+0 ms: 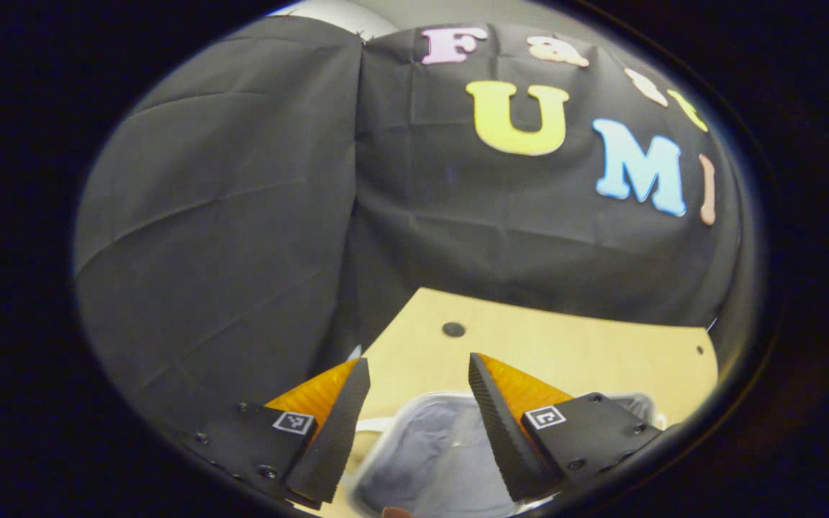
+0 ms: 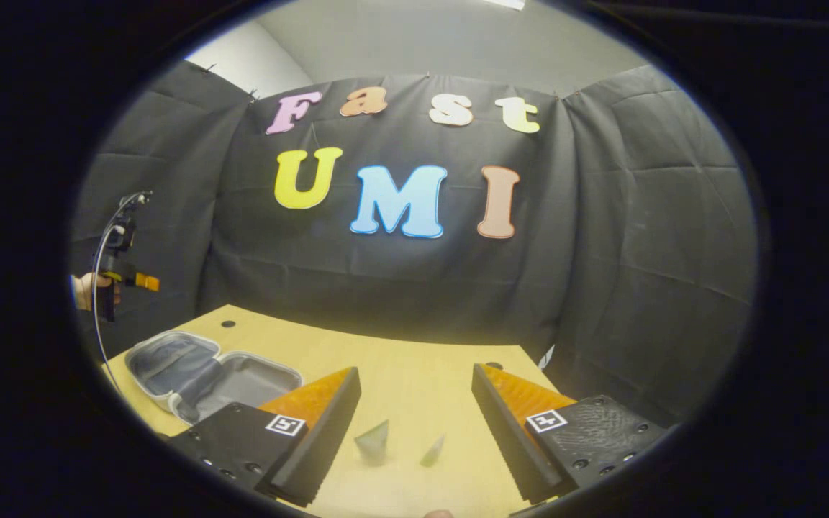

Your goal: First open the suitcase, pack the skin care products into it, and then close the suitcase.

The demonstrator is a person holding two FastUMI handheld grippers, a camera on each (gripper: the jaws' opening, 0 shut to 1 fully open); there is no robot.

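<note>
Suitcase (image 2: 209, 374) open flat at lower left of right gripper view, on light wood table (image 2: 414, 360), both grey halves up, nothing inside. Seen again at bottom centre of left gripper view, below left hand-held gripper (image 1: 419, 424), fingers spread apart, holding nothing. Right hand-held gripper (image 2: 416, 439) fingers also apart, nothing held; two pale green skin care products (image 2: 373, 439) on table between its fingers, touching neither. Square black-and-white marker tags (image 2: 286, 425) on finger blocks; no readable product labels. Left hand-held gripper far left, raised above suitcase.
</note>
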